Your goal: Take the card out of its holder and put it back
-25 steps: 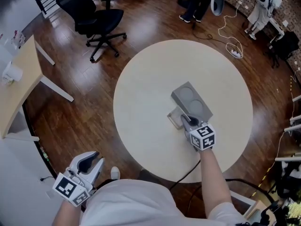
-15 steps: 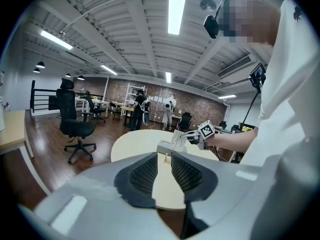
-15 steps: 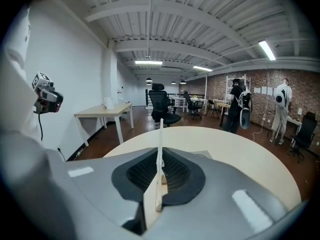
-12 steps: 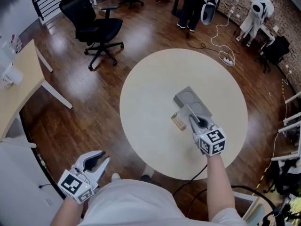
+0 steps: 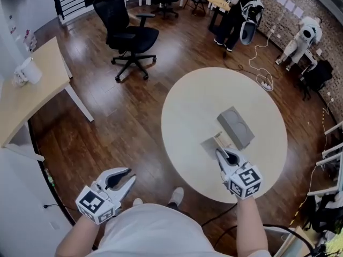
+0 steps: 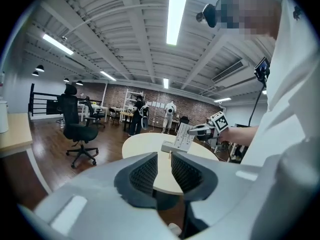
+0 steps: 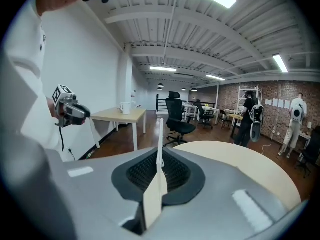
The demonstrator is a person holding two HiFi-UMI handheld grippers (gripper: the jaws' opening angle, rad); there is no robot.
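Observation:
On the round cream table (image 5: 193, 111) stands a grey card holder (image 5: 236, 127), with a small wooden piece (image 5: 221, 140) at its near side. My right gripper (image 5: 220, 153) is above the table's near edge, shut on a pale card (image 5: 210, 143) held clear of the holder. The card (image 7: 159, 134) shows edge-on between the right gripper's (image 7: 159, 159) pads. In the left gripper view the same card (image 6: 184, 136) hangs above the holder (image 6: 167, 147). My left gripper (image 5: 127, 175) is low at the left, off the table, open and empty; its jaws (image 6: 164, 159) stand a little apart.
A black office chair (image 5: 128, 36) stands on the wood floor behind the table. A wooden desk (image 5: 32, 95) with a white mug (image 5: 27, 71) is at the left. A person (image 5: 238, 15), a white robot (image 5: 305, 36) and floor cables (image 5: 265, 79) are at the back right.
My right gripper has drawn the card up and out of the holder, toward the table's near edge. The left gripper has risen slightly. The head view has shifted.

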